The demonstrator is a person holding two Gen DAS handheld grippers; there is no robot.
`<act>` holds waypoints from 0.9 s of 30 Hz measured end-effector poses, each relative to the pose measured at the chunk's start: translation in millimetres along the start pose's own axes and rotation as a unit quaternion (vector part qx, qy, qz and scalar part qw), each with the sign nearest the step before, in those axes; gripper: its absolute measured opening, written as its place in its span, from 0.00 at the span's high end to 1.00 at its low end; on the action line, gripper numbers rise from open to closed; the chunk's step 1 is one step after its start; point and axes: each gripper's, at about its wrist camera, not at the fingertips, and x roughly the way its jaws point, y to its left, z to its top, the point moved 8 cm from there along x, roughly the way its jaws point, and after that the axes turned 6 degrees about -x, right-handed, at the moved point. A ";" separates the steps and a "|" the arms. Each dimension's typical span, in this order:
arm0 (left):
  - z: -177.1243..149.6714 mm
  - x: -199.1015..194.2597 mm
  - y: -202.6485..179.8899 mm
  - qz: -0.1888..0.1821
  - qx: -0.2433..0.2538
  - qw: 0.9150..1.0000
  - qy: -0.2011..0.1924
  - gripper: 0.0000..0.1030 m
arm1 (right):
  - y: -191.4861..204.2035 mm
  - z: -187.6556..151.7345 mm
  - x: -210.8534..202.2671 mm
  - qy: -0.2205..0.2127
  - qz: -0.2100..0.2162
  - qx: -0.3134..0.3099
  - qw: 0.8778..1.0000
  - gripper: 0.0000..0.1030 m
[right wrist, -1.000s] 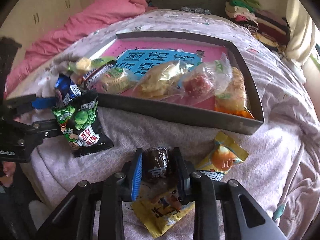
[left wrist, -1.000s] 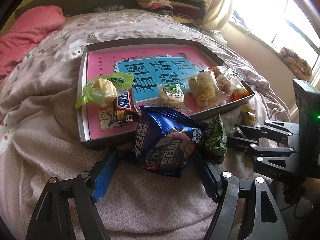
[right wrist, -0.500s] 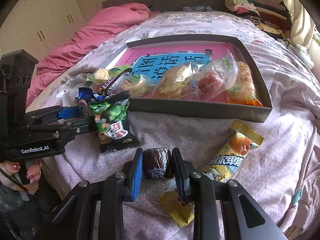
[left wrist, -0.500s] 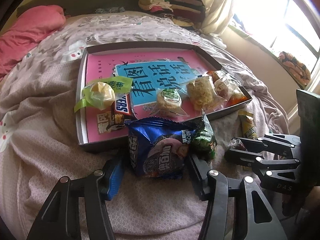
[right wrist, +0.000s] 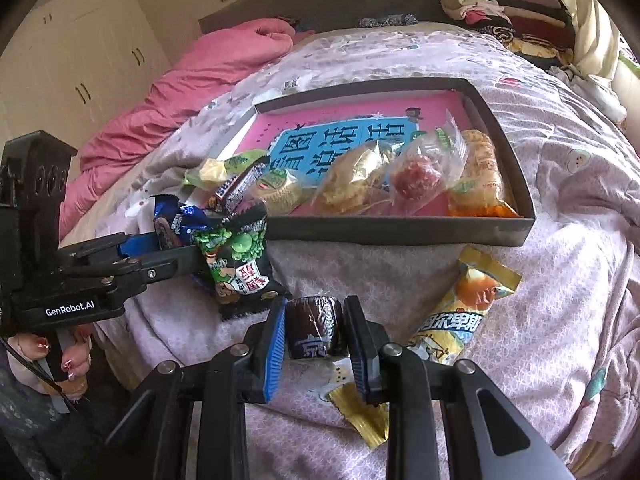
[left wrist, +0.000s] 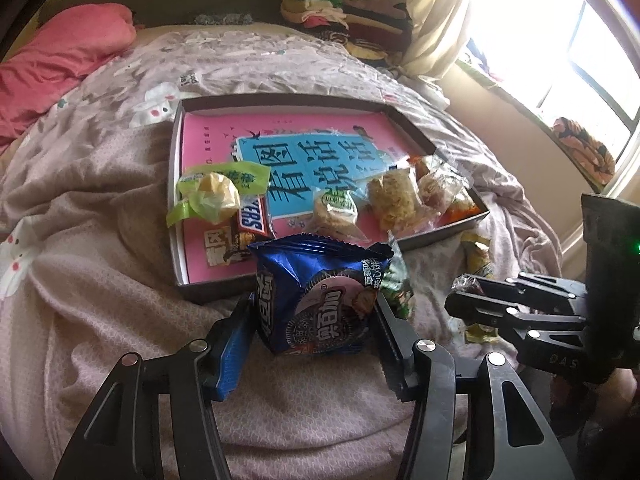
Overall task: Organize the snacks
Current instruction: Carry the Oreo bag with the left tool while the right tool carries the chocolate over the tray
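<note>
My left gripper (left wrist: 316, 312) is shut on a blue cookie packet (left wrist: 320, 292), held upright just in front of the dark tray (left wrist: 208, 292). From the right wrist view the same left gripper (right wrist: 180, 246) shows at the left with the blue packet (right wrist: 176, 222) in it. My right gripper (right wrist: 314, 336) is shut on a small dark brown wrapped cake (right wrist: 314, 330), just above the bedspread. A green pea packet (right wrist: 236, 264) lies between the two grippers. In the tray (right wrist: 400, 234) lie several wrapped snacks over a pink and blue book.
An orange-yellow packet (right wrist: 468, 304) lies on the bedspread right of my right gripper, and another yellow wrapper (right wrist: 360, 412) lies under it. A pink quilt (right wrist: 192, 76) is piled at the far left. Folded clothes (left wrist: 344, 20) are stacked by the window. A hand (right wrist: 60, 360) holds the left gripper's handle.
The left jaws have closed onto the blue cookie packet, which now stands more upright. The right gripper has kept its hold on the brown cake and tilted a little.
</note>
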 end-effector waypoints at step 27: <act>31.4 -50.5 6.8 0.000 -0.010 0.995 -0.095 0.44 | 2.1 24.7 -25.3 -0.042 -0.007 0.009 0.999 0.72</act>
